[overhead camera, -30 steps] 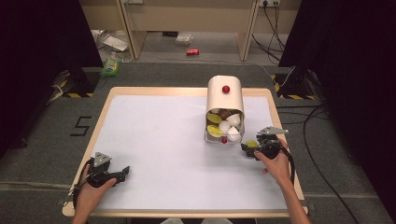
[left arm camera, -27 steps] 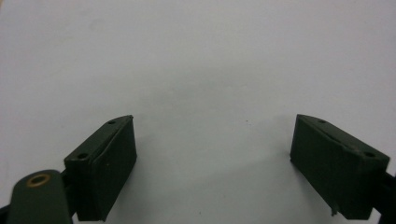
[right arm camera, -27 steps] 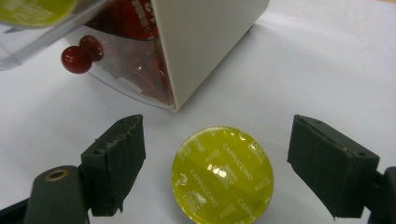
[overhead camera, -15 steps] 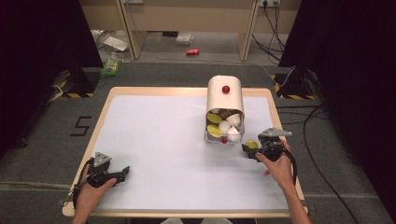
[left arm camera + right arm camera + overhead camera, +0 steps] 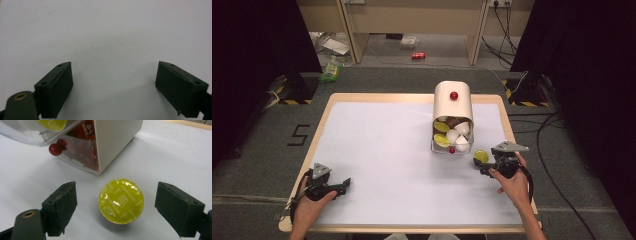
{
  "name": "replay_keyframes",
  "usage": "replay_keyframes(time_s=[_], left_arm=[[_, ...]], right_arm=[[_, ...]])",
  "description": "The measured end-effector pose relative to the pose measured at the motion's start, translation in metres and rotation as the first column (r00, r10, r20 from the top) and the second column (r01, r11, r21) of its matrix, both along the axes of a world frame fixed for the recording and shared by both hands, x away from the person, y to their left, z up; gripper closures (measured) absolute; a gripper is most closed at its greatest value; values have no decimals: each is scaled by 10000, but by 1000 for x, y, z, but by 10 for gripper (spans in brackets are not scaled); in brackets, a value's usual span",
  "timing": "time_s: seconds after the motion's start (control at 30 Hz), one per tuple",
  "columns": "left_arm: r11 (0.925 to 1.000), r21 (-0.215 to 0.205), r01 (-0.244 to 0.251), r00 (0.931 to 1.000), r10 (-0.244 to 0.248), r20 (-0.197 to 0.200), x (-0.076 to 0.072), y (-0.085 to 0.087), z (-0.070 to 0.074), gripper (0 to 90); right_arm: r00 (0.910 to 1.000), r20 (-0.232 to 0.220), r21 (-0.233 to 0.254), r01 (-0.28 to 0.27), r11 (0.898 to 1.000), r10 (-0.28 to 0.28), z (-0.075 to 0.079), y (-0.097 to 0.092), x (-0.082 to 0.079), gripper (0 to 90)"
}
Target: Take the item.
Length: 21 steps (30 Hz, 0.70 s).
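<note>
A person sits at a table (image 5: 377,150) w/ a white top and pale wood rim, holding a two-jaw gripper in each hand. In the high view, the right gripper (image 5: 484,166) is near the table's right edge, just beside the front corner of a cream capsule dispenser (image 5: 453,107) that lies on its side, its clear drawer facing the person. A yellow-green coffee capsule (image 5: 481,156) lies flat on the table, foil lid up, right at the tips of that gripper. In the right gripper view the capsule (image 5: 121,201) sits between the two black jaws; lid reads "Cappuccino". The jaws are spread wide, w/ a gap on both sides of the capsule, so the pads aren't pressing it; they have just been opening. The capsule rests on the white surface just in front of the dispenser's (image 5: 115,142) cream side wall, not touching it. The drawer (image 5: 37,132) is at upper left w/ red knobs (image 5: 57,147) on its front; red and yellow-green capsules are inside. From above, the drawer also holds white and brown capsules, and another red knob (image 5: 454,95) sits on the dispenser's top side. The left gripper (image 5: 343,185) rests at the table's near left corner, well apart from the dispenser. In the left gripper view its jaws are spread wide over bare white tabletop (image 5: 105,37), nothing between them.
</note>
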<state>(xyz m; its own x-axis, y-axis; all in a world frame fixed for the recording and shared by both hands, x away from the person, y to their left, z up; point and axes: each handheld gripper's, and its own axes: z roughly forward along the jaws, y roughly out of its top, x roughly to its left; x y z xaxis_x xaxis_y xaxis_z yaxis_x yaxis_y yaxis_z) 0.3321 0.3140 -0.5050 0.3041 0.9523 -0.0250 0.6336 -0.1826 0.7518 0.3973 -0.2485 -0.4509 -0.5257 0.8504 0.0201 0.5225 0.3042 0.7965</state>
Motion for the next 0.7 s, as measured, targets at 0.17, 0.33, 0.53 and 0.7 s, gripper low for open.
replay_keyframes(time_s=[0.17, 0.33, 0.53, 0.7], left_arm=[[10000, -1, 0, 10000, 0, -1, 0, 0, 0, 137], [10000, -2, 0, 10000, 0, 1, 0, 0, 0, 137], [10000, -3, 1, 10000, -1, 0, 0, 0, 0, 137], [10000, -3, 0, 10000, 0, 0, 0, 0, 0, 137]], right_arm=[[10000, 40, -21, 25, 10000, -25, -2, -1, -4, 187], [9999, 77, 10, 63, 10000, -63, -6, -4, -8, 191], [10000, 59, -8, 47, 10000, -47, -9, -4, -12, 193], [9999, 118, -24, -7, 10000, 7, -9, -4, -18, 193]])
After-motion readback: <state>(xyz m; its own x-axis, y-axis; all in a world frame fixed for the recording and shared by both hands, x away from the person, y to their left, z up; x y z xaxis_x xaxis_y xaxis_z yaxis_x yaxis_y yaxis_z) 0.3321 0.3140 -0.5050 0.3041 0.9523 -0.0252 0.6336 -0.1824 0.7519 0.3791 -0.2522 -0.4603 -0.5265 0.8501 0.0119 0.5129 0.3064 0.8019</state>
